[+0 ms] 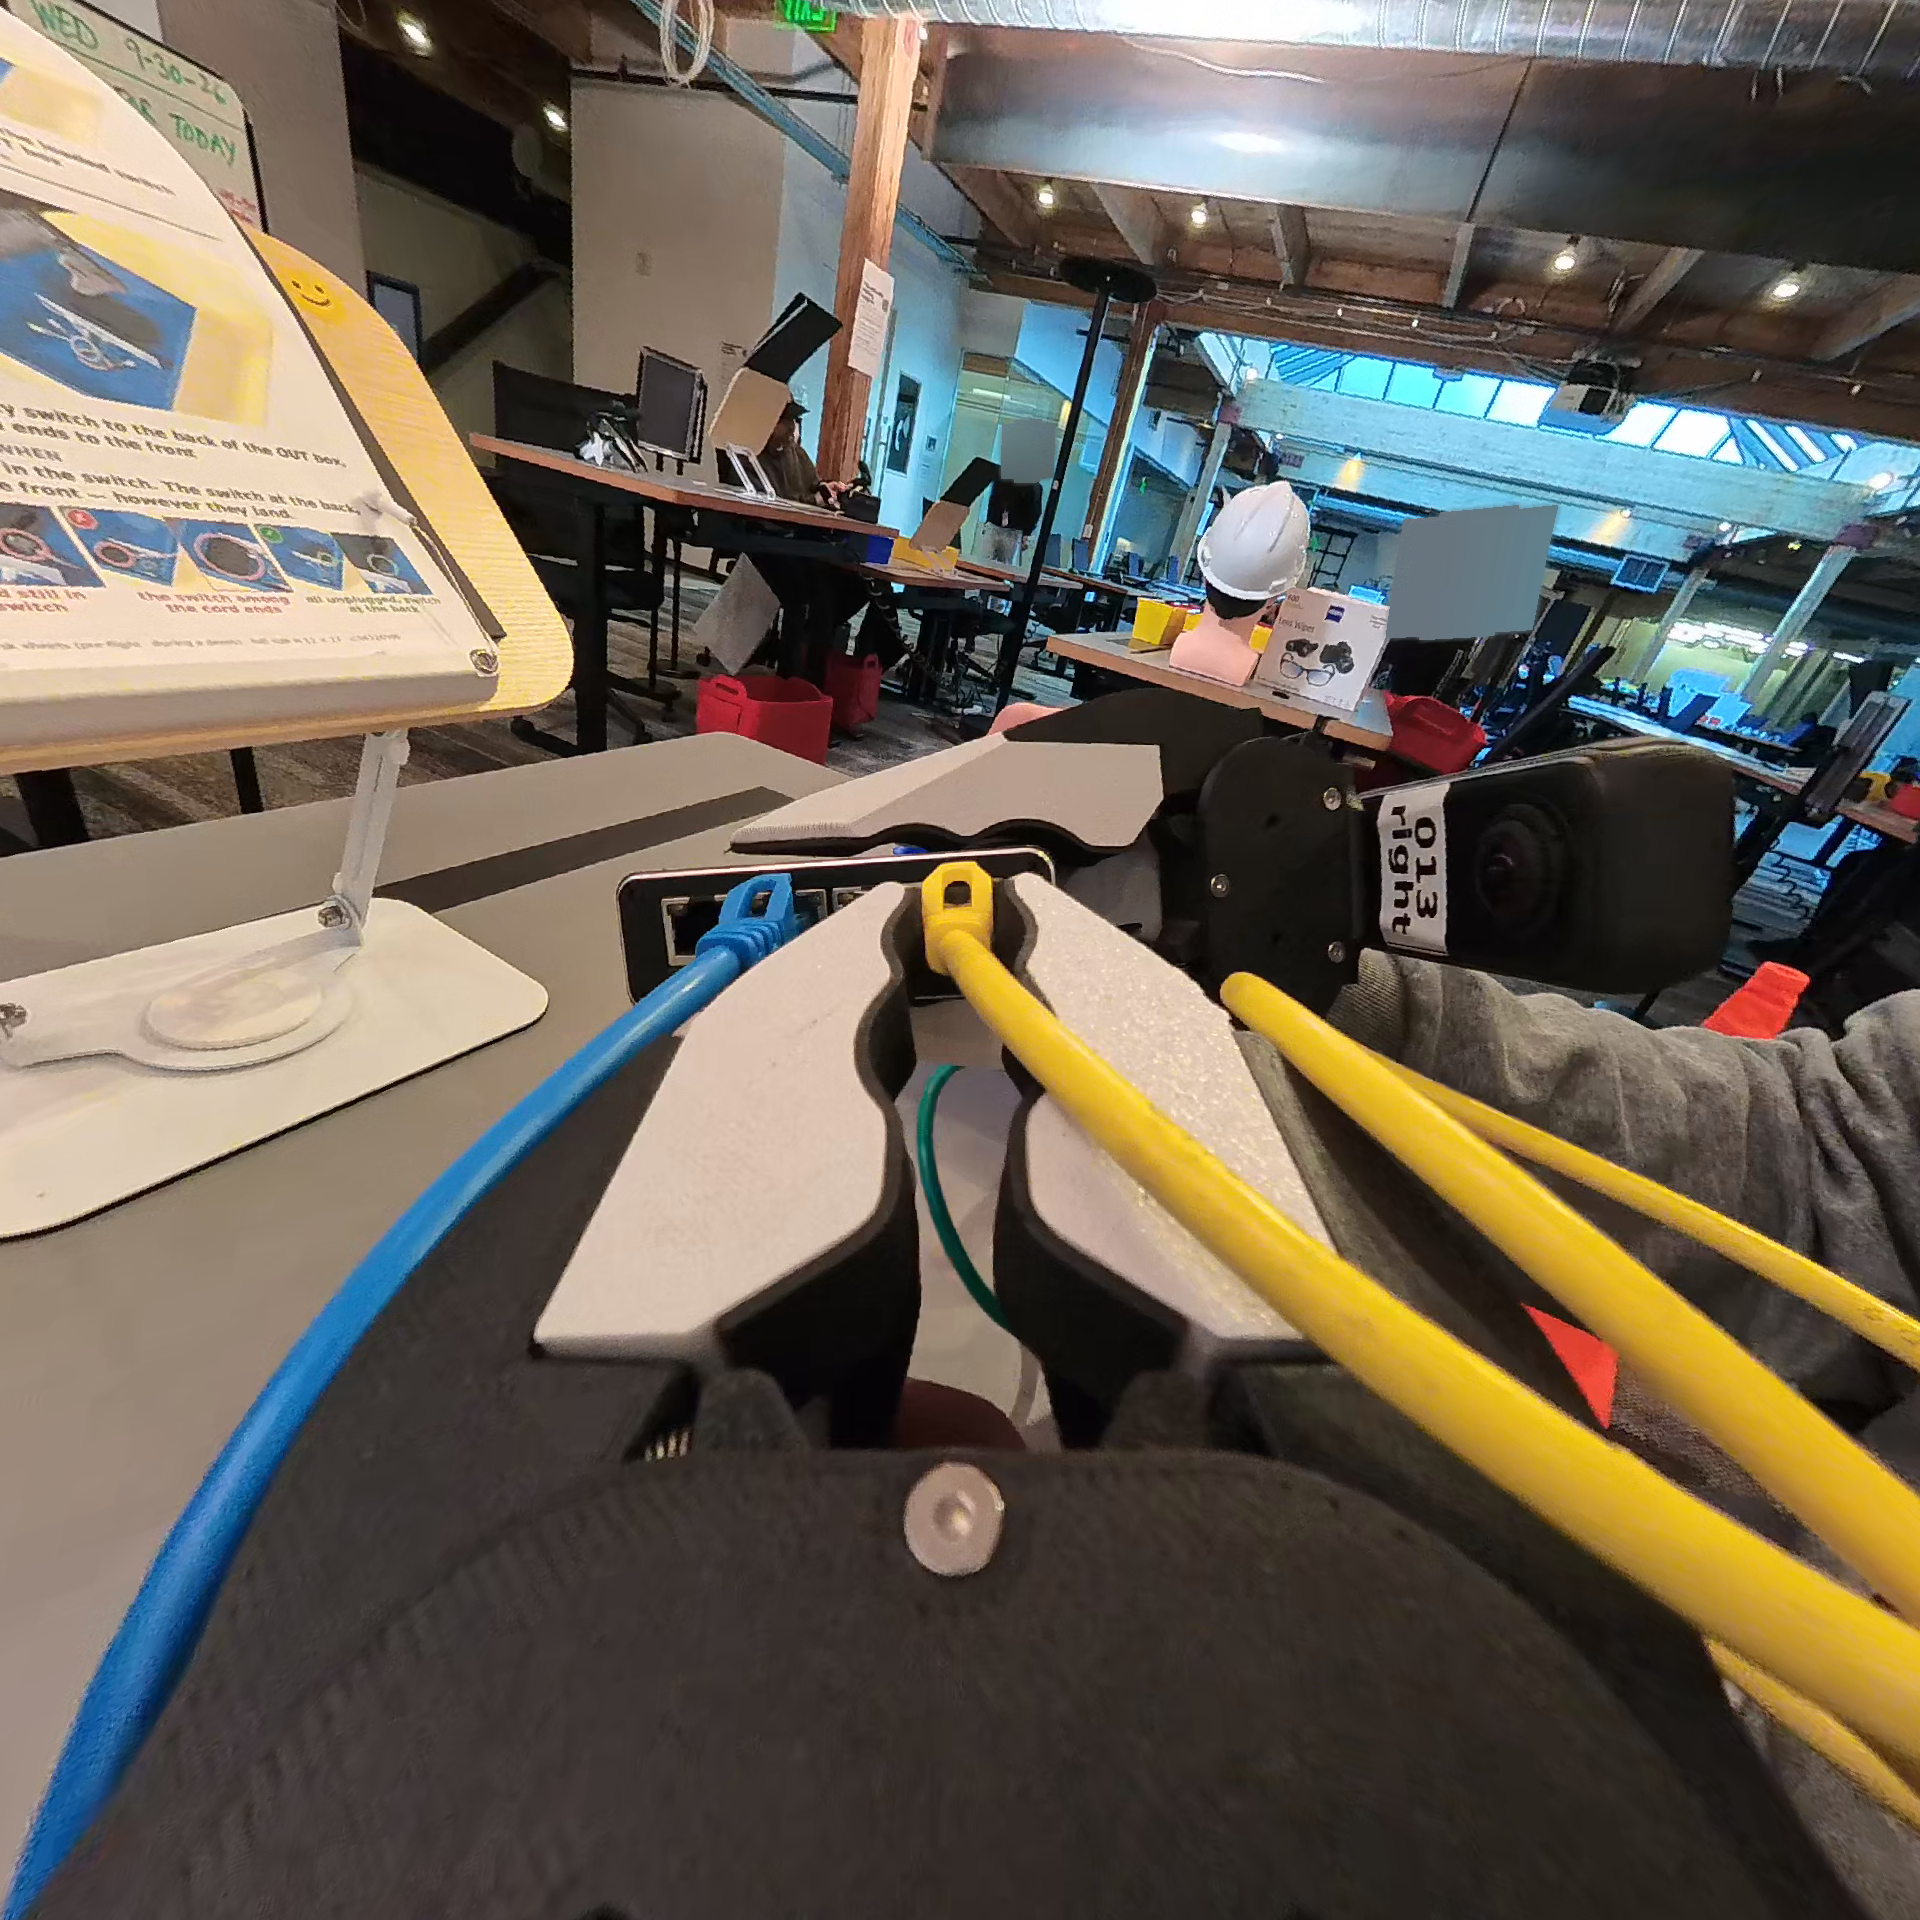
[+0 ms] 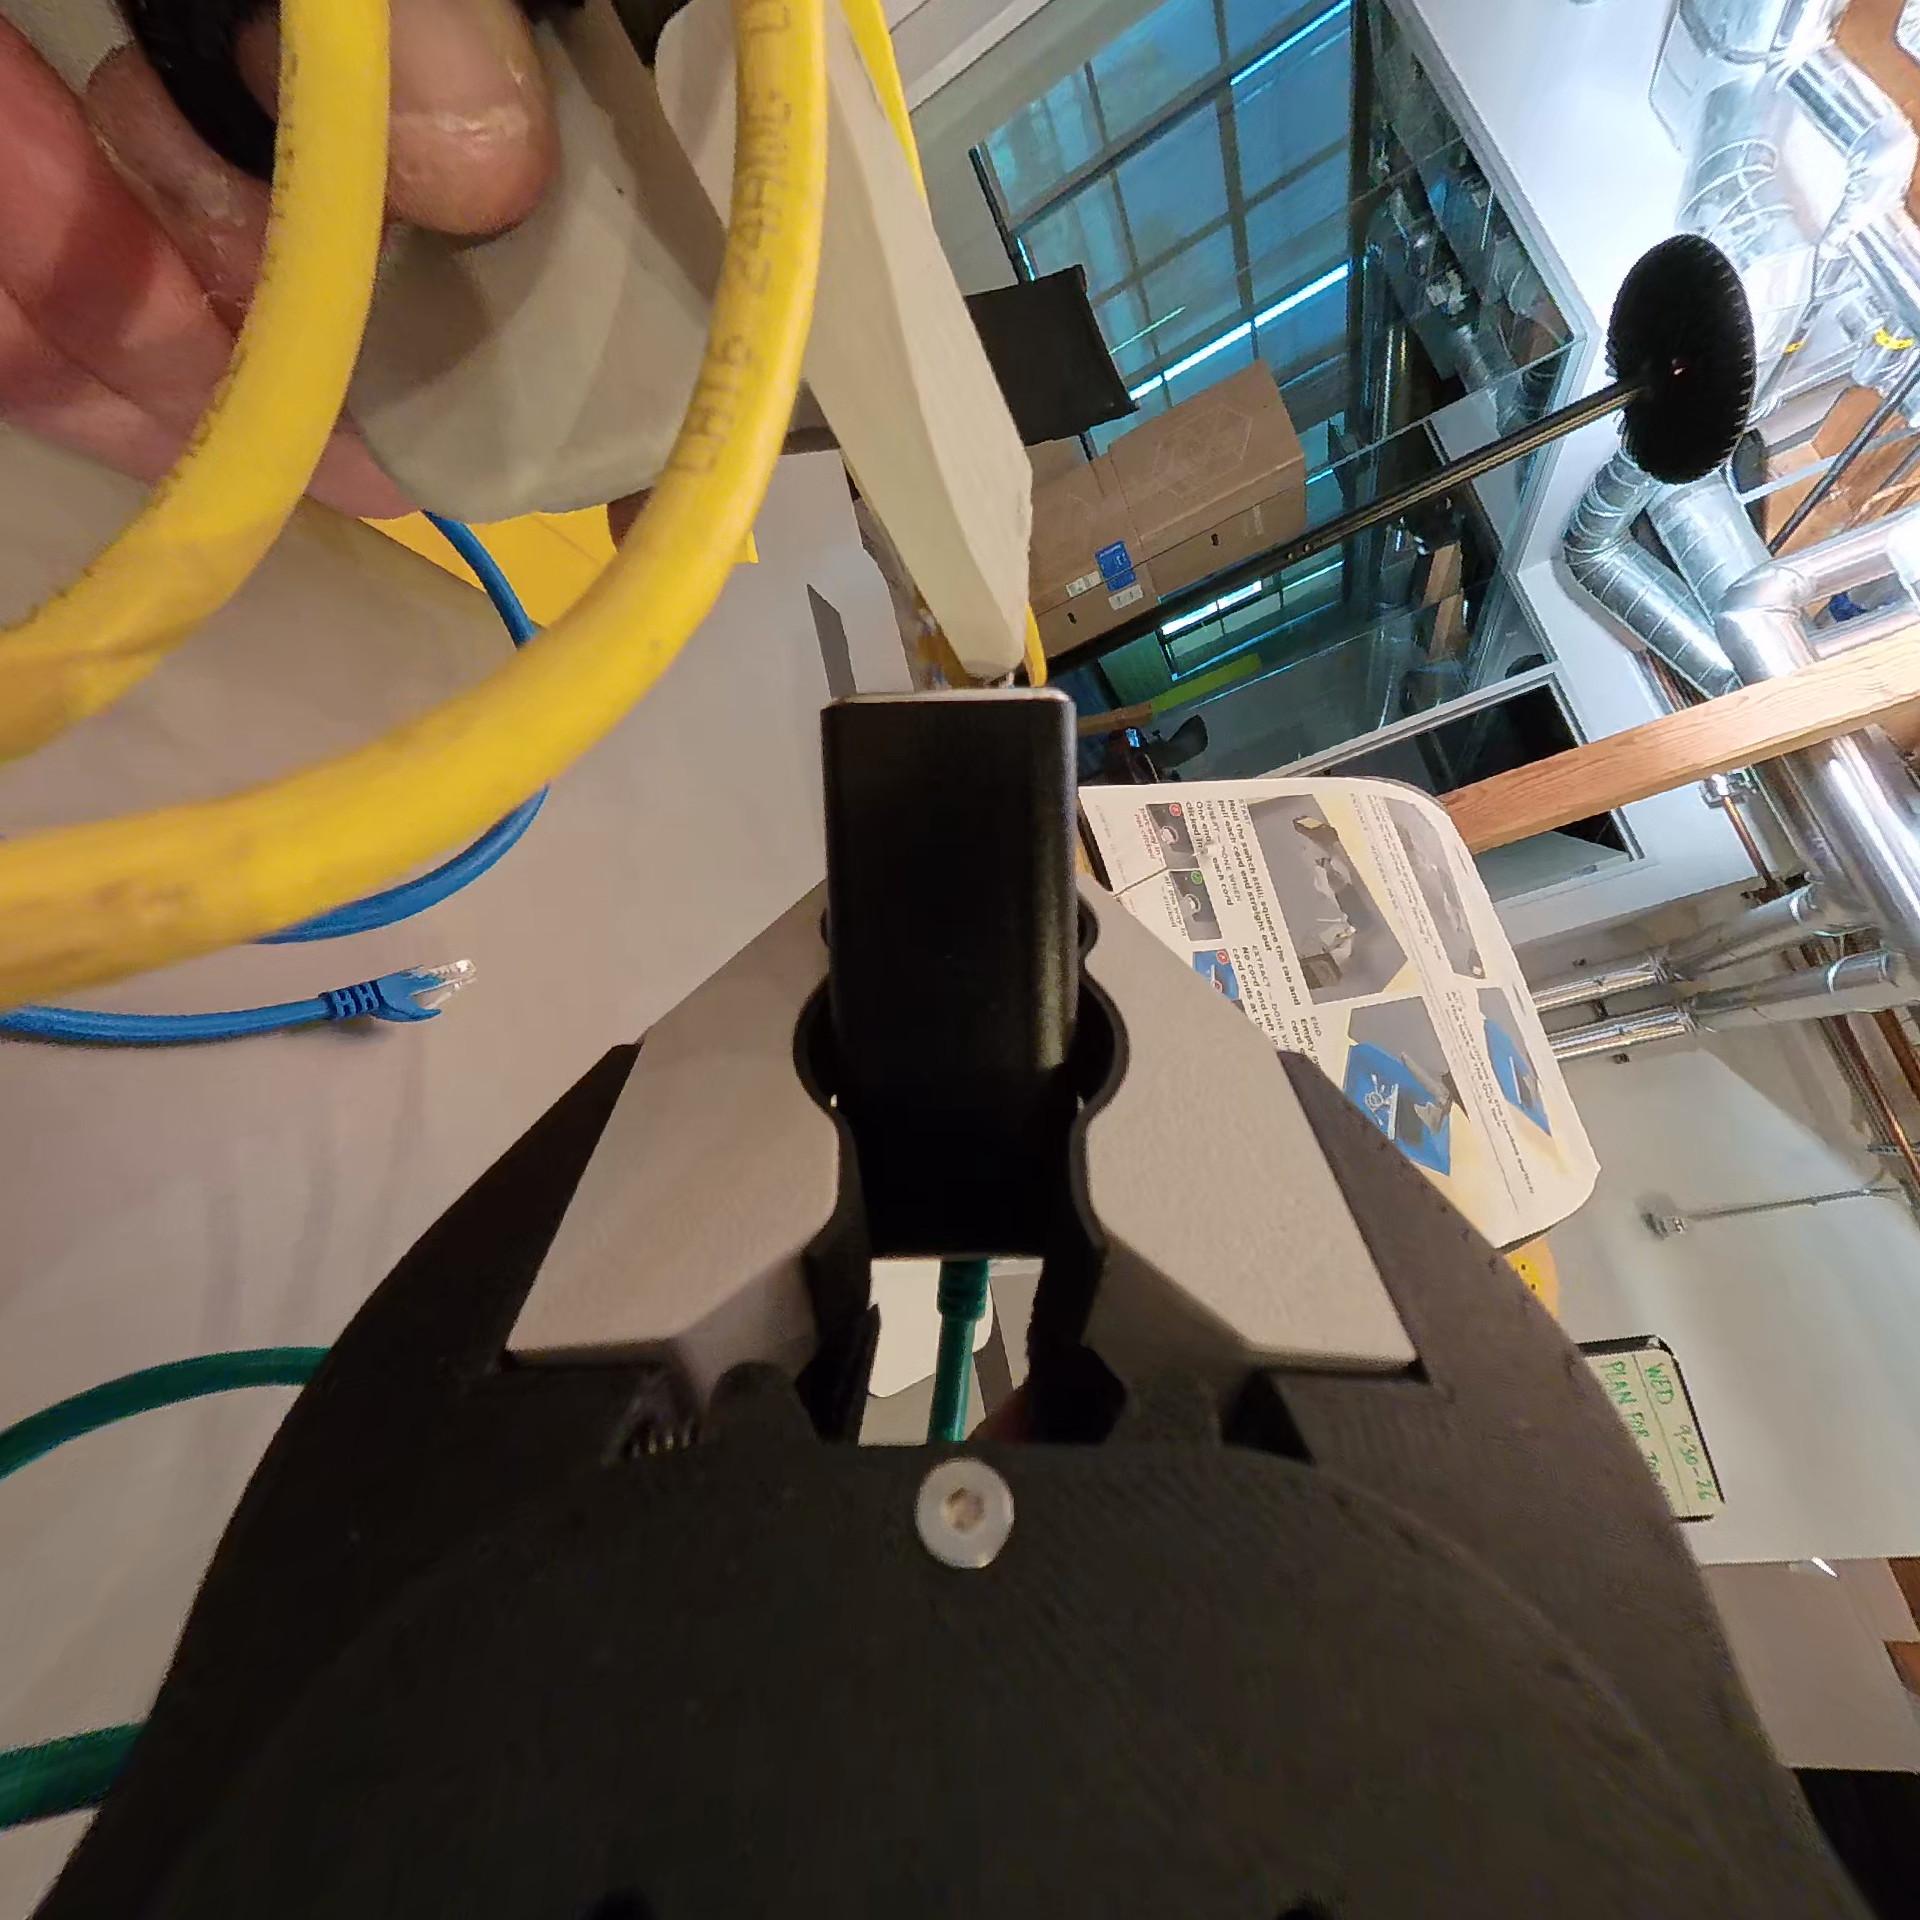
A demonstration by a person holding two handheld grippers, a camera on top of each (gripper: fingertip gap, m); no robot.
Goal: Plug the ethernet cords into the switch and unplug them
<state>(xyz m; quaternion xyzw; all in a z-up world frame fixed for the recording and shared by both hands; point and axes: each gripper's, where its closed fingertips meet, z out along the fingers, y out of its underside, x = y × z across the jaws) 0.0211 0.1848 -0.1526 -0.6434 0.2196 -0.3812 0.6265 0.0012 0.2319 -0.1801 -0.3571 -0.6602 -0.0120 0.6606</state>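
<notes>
My right gripper (image 2: 951,914) is shut on the black switch (image 2: 951,935) and holds it above the table. Its upper finger (image 1: 956,795) lies over the switch (image 1: 644,904) in the left wrist view. My left gripper (image 1: 956,909) is shut on the yellow cord's plug (image 1: 956,894) at a port on the switch face; how deep it sits is hidden. The blue cord's plug (image 1: 753,914) is in a port further left. The green cord's plug (image 2: 956,1320) meets the switch's near end in the right wrist view. The yellow cord (image 2: 644,644) loops past a person's hand (image 2: 94,260).
A tilted stand with an instruction sheet (image 1: 208,468) and a white base (image 1: 260,1039) stands on the grey table (image 1: 156,1351) at the left. The blue cord's other plug (image 2: 416,992) lies loose on the table. A grey sleeve (image 1: 1558,1122) is at the right. The left gripper's tips are roughly 6 centimetres from the right gripper's.
</notes>
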